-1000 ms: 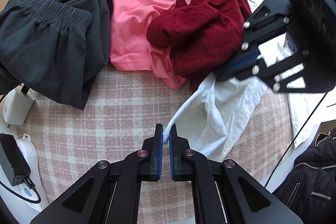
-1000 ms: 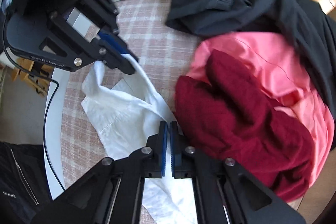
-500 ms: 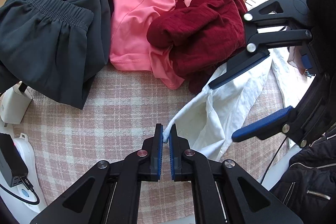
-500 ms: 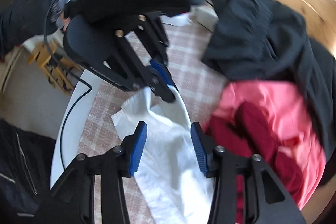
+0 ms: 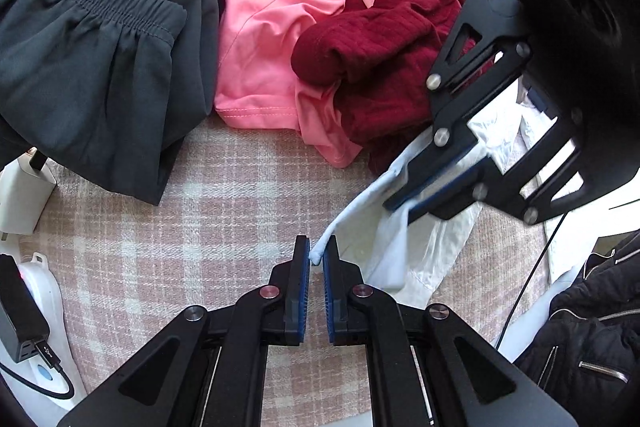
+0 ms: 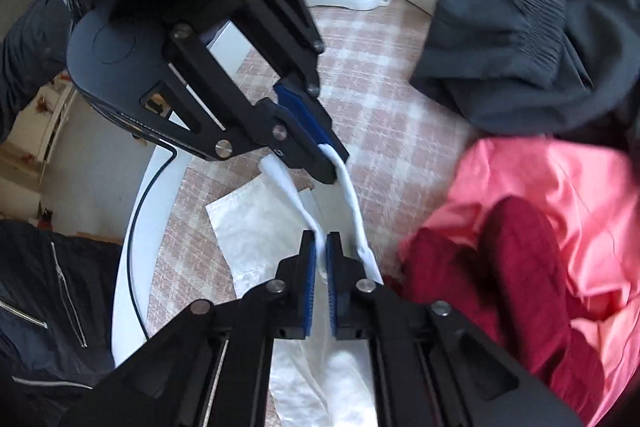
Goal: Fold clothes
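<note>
A crumpled white garment [image 5: 400, 259] [image 6: 256, 227] lies on the pink plaid cover [image 5: 200, 227]. My left gripper [image 5: 316, 247] [image 6: 334, 163] pinches the tip of its edge; the jaws are opening slightly with the cloth still between the pads. My right gripper [image 6: 320, 241] [image 5: 398, 207] is closing on a raised fold of the same garment, a short way along the edge, and the pads press on it. The edge runs as a taut white strip between the two grippers.
A dark grey garment with an elastic waistband [image 5: 100, 47], a pink top [image 5: 272, 47] and a maroon knit [image 5: 380, 59] are piled beyond. A white power strip with a black charger [image 5: 20, 323] lies left. A black jacket [image 5: 592, 339] hangs off the right edge.
My right gripper let go of the white garment, opened wide and shifted, then shut again on a fold closer to the left gripper. The left gripper has kept its hold and place.
</note>
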{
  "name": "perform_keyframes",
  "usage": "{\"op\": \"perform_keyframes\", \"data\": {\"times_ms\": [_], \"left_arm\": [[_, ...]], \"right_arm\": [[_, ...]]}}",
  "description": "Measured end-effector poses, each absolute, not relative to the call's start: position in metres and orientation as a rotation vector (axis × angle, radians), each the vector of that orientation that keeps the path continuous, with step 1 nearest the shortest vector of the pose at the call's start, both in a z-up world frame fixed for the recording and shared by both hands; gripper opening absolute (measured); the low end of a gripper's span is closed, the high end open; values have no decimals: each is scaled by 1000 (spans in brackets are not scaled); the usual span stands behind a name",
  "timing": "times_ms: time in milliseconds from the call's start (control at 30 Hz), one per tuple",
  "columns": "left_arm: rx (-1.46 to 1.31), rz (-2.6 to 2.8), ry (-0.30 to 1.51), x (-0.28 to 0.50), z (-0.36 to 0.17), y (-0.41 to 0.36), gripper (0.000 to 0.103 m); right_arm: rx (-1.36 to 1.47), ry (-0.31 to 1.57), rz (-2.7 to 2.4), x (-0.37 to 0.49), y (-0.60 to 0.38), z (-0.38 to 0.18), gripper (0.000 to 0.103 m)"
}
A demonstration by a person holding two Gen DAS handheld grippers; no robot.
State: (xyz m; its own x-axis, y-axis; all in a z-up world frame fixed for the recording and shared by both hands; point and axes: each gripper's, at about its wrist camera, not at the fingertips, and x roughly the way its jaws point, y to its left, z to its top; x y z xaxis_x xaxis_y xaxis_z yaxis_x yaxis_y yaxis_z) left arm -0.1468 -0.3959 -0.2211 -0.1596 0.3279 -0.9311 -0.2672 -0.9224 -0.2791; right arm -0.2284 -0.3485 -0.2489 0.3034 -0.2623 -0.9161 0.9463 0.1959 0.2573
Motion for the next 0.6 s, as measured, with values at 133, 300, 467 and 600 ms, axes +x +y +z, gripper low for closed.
{"op": "perform_keyframes", "data": {"times_ms": [133,300,467,600], "left_arm": [[-1719,2137,-92,-144,-219,-399,6],[-1683,2147,-128,-135,-211,-404,26],[-1687,2174,-133,-122,-210,-411,36],[-1657,2174,-172,-146,-222,-409,45]], "right_arm": [[1039,848,-1046,-238,-349,-248,5],[1062,883,-1045,-238,-356,-249,5],[1095,916,-1088,-244,-358,-250,5],[1113,930,-1096,-247,-355,-254,5]]}}
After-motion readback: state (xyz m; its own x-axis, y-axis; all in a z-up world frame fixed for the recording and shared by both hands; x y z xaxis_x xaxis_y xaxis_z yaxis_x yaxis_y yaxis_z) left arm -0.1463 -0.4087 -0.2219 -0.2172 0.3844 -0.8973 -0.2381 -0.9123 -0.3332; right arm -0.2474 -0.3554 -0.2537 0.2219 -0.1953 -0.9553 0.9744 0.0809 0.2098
